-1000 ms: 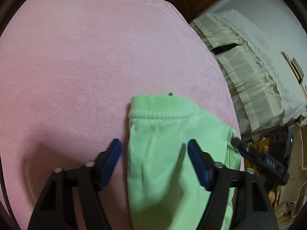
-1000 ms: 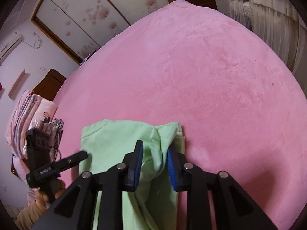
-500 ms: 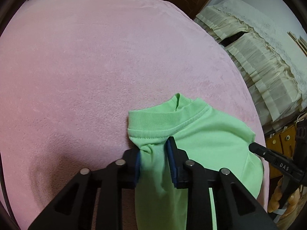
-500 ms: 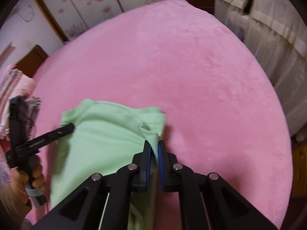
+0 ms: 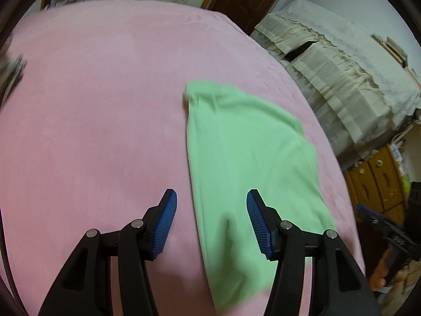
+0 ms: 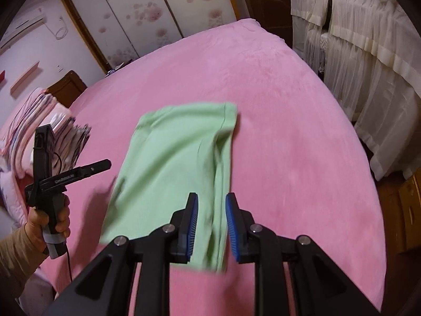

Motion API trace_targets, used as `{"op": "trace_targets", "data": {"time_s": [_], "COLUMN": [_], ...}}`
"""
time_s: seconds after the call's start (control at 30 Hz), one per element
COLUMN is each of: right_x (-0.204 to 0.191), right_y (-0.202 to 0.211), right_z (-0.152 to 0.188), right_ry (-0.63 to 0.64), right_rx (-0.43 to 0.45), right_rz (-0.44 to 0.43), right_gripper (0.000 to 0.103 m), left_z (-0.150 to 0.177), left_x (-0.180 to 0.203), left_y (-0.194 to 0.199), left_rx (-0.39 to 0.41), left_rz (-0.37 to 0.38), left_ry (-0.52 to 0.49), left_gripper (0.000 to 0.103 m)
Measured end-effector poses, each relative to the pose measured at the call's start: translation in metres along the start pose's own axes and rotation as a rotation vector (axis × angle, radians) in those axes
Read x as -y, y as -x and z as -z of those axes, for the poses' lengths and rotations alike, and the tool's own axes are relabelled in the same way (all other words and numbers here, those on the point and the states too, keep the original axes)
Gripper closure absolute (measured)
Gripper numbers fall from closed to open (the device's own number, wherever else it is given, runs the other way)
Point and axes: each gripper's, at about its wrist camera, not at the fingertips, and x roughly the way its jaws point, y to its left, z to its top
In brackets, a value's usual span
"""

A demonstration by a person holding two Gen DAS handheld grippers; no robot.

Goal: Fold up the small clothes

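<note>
A light green small garment (image 5: 244,163) lies folded into a long strip on the pink blanket (image 5: 92,121); it also shows in the right wrist view (image 6: 179,158). My left gripper (image 5: 211,218) is open and empty, raised over the garment's near left edge. My right gripper (image 6: 210,221) is open and empty above the garment's near right edge, its blue pads apart with cloth showing between them below. The left gripper also shows in the right wrist view (image 6: 105,164), held in a hand at the left.
A stack of folded striped clothes (image 6: 60,137) lies at the bed's left side. Cream curtains (image 6: 368,73) hang to the right of the bed. A wooden drawer cabinet (image 5: 379,179) stands beyond the bed's right edge. Wardrobe doors (image 6: 147,13) stand behind.
Both grippers were shut on the garment's end half a second ago; now both have opened, let it go and pulled back. The garment lies flat and longer on the blanket.
</note>
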Motion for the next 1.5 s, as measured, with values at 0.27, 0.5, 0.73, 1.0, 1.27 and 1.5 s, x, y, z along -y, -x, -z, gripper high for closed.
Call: {"op": "trace_targets", "data": {"time_s": [0.27,0.5,0.73,1.0,1.27,1.5], "right_x": [-0.007,-0.003,0.009,0.005,0.011,0.011], "right_y": [-0.006,-0.024,-0.040,-0.020,-0.031,-0.018], "right_z": [0.043,0.055,0.052,0.055,0.067,0.067], "right_ry": [-0.041,-0.059,-0.127,-0.126,-0.147,-0.141], "right_rx": [-0.011,-0.027,-0.029,0.029,-0.043,-0.019], "right_rz": [-0.020,-0.015,-0.060,-0.065,-0.011,0.068], "right_gripper": [0.082,0.082,0.082,0.099,0.098,0.081], "left_z": [0.072,0.086,0.090,0.086,0.088,0.085], "left_x": [-0.003,-0.004,-0.010,-0.006,-0.006,-0.002], "left_y": [0.008,-0.009,-0.015,-0.020,-0.019,-0.008], "left_rx": [-0.029,-0.049,-0.049,-0.068,-0.072,-0.073], "left_rz": [0.026,0.042,0.066,0.048,0.042,0.007], "left_ry": [0.113,0.162,0.185,0.171,0.168,0.110], "left_gripper": [0.049,0.049,0.049,0.087,0.089,0.067]}}
